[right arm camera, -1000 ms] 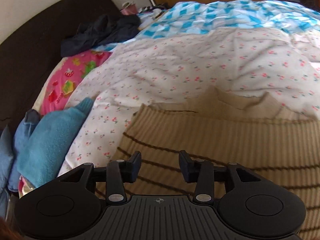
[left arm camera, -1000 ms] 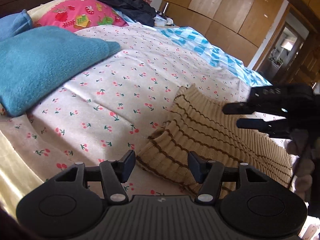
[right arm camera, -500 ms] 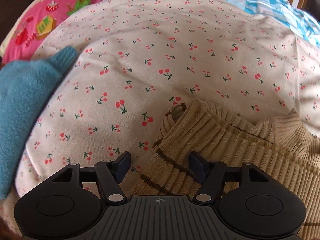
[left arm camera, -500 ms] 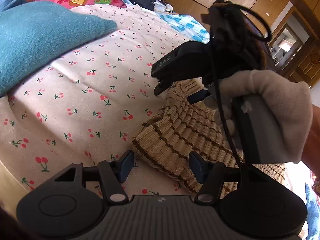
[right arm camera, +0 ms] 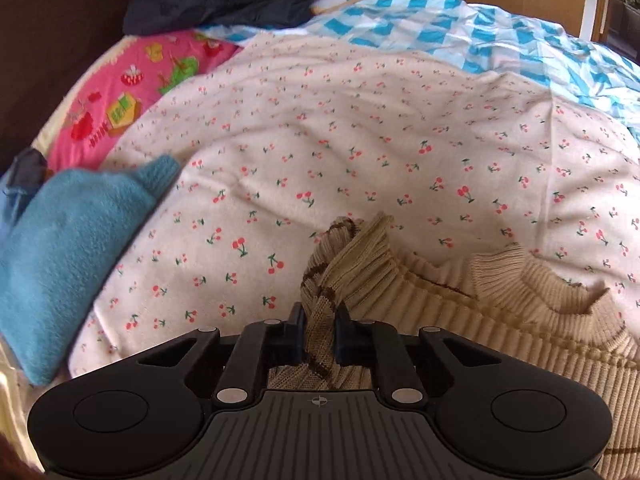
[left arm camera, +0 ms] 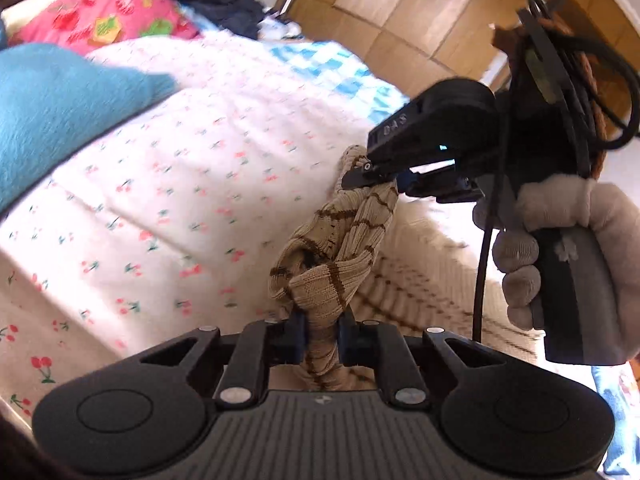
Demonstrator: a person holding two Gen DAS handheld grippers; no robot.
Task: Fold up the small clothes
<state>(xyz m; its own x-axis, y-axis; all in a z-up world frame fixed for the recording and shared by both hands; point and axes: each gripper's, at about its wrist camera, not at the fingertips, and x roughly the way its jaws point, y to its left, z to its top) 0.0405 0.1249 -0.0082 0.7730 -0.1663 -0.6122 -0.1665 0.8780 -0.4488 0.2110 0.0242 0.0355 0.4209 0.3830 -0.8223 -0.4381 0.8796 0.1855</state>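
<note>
Jaws of your left gripper [left arm camera: 319,338] and right gripper [right arm camera: 318,338] have just closed, both clamped on the beige striped sweater [right arm camera: 460,308], bunched at lower centre on the cherry-print quilt [right arm camera: 320,152].

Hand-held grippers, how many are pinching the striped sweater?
2. The left hand-held gripper grips a bunched edge of the sweater; the right hand-held gripper grips it further along.

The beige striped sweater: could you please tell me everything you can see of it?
The beige sweater is a ribbed knit with thin brown stripes and a ribbed collar. It lies on the cherry-print bedspread. One edge is bunched and lifted, pinched at two spots: the left gripper and the right gripper, whose jaws have just closed on the fabric.
</note>
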